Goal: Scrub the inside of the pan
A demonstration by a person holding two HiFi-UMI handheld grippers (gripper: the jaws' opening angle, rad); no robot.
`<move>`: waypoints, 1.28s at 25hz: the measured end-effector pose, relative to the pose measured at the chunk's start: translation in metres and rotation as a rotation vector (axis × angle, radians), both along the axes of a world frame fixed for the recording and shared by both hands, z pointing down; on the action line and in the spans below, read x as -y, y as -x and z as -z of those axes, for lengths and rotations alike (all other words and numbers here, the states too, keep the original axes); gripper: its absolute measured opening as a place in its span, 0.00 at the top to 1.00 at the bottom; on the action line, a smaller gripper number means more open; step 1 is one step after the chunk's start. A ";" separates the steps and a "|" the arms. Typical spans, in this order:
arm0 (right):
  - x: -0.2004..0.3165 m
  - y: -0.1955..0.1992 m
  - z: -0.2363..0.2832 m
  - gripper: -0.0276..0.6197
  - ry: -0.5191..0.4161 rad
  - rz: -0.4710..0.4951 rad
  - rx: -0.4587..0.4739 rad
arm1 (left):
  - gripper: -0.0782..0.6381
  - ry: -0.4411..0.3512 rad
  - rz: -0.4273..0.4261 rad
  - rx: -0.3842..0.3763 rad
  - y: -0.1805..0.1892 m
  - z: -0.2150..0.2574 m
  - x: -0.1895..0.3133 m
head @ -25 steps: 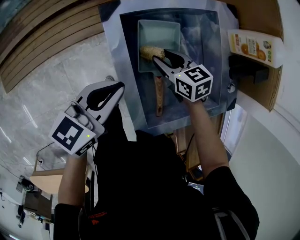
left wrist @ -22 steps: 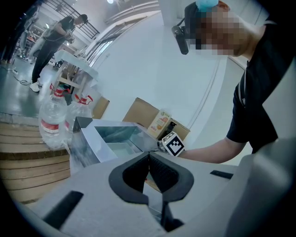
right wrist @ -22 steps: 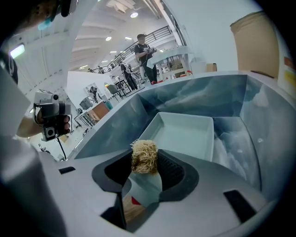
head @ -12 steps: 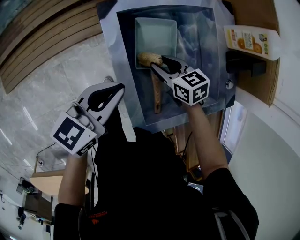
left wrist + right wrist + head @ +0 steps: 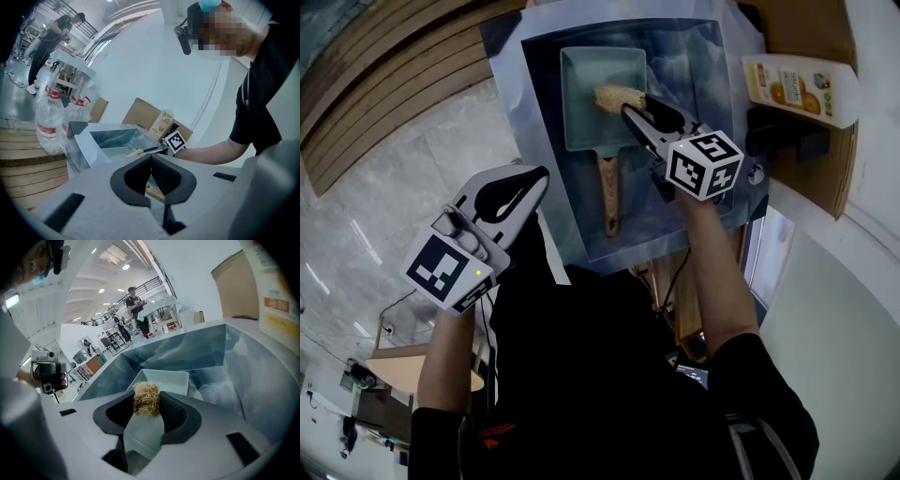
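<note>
A pale rectangular pan (image 5: 586,117) with a wooden handle (image 5: 608,192) lies in the steel sink (image 5: 712,56). My right gripper (image 5: 630,109) reaches over the pan's right half, shut on a tan fibre scrubber (image 5: 620,97) that rests on the pan's inside. In the right gripper view the scrubber (image 5: 146,398) sits pinched between the jaws of the right gripper (image 5: 146,404), with the pan (image 5: 171,378) beyond it. My left gripper (image 5: 538,172) hangs left of the sink, shut and holding nothing. Its jaws meet in the left gripper view (image 5: 151,158), where the pan (image 5: 115,151) shows ahead.
A juice carton (image 5: 797,84) stands on a brown box right of the sink, above a black fitting (image 5: 787,133). Crumpled clear plastic (image 5: 220,385) lies in the sink right of the pan. Water bottles (image 5: 49,123) stand beside the sink on wooden slats.
My right gripper has drawn the scrubber toward the pan's near edge, then pushed it away and rightward across the inside. The left gripper has stayed put.
</note>
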State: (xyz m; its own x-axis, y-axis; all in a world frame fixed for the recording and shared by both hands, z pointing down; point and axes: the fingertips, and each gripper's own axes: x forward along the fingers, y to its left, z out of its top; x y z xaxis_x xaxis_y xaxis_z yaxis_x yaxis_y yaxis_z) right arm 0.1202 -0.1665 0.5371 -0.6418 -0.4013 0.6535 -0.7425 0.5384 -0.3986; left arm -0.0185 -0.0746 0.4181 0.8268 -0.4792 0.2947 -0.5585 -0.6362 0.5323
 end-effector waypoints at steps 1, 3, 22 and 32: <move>0.004 -0.001 0.000 0.70 -0.003 -0.004 -0.001 | 0.87 0.001 -0.002 -0.001 -0.001 0.000 0.003; 0.012 -0.003 0.000 0.70 -0.007 -0.011 -0.001 | 0.87 0.001 -0.003 -0.002 -0.003 0.000 0.009; 0.042 0.004 -0.022 0.70 0.008 -0.017 -0.051 | 0.87 0.026 -0.006 -0.003 0.004 -0.010 0.032; 0.020 0.005 -0.020 0.70 0.016 0.000 -0.072 | 0.87 0.020 -0.012 -0.013 0.005 -0.008 0.018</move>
State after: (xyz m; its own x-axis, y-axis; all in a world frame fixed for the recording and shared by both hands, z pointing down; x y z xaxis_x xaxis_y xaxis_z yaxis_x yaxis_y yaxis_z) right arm 0.1153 -0.1867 0.5574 -0.5930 -0.3904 0.7042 -0.7693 0.5328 -0.3524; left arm -0.0239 -0.0927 0.4258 0.8363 -0.4633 0.2930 -0.5437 -0.6321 0.5522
